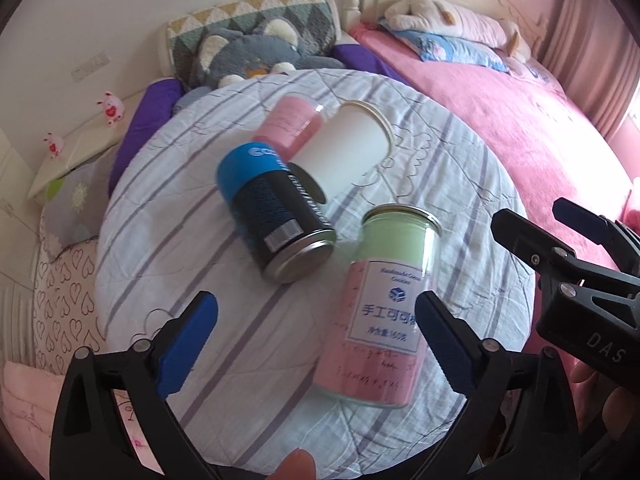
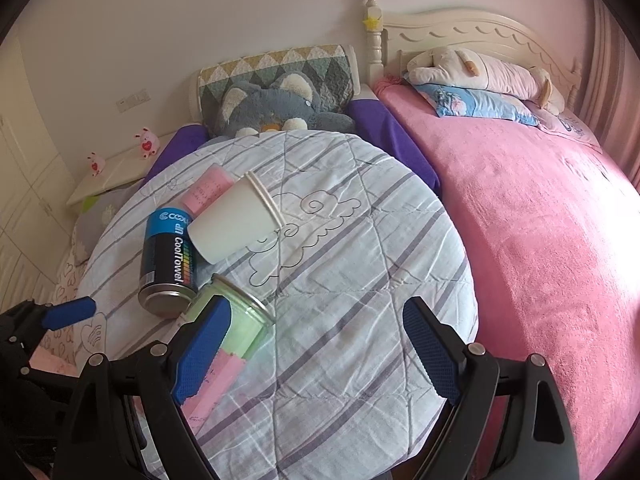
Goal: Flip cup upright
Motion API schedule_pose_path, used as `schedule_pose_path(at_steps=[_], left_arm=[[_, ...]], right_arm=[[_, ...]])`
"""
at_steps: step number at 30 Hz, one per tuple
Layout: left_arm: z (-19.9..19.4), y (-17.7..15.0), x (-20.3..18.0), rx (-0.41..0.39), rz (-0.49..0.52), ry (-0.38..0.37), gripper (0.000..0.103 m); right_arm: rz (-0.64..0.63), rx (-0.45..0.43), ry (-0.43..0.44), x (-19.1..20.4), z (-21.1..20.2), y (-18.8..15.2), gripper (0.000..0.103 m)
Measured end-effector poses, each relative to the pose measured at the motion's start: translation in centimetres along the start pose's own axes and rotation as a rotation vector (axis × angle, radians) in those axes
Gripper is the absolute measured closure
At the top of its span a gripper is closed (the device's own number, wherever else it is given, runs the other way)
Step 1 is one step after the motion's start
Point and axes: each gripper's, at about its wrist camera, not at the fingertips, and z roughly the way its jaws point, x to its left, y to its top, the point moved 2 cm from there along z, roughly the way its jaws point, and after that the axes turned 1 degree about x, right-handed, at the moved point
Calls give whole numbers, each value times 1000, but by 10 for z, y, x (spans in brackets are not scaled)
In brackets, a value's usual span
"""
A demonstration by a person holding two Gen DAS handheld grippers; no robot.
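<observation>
A white paper cup lies on its side on a striped grey quilt, mouth pointing to the far right. It also shows in the right wrist view. My left gripper is open and empty, hovering near the front of the quilt. A pink and green jar lies between its fingers. My right gripper is open and empty, above bare quilt to the right of the cup. The right gripper also shows at the right edge of the left wrist view.
A blue and black can lies against the cup's base, also in the right wrist view. A second pink jar lies behind it. A pink blanket covers the bed to the right. Plush toys sit at the headboard.
</observation>
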Motion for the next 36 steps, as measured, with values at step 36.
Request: schedule_pose_path(at_steps=[36], left_arm=[[-31, -64, 86, -102, -135, 87, 0]], right_arm=[[139, 400, 154, 66, 60, -30, 14]])
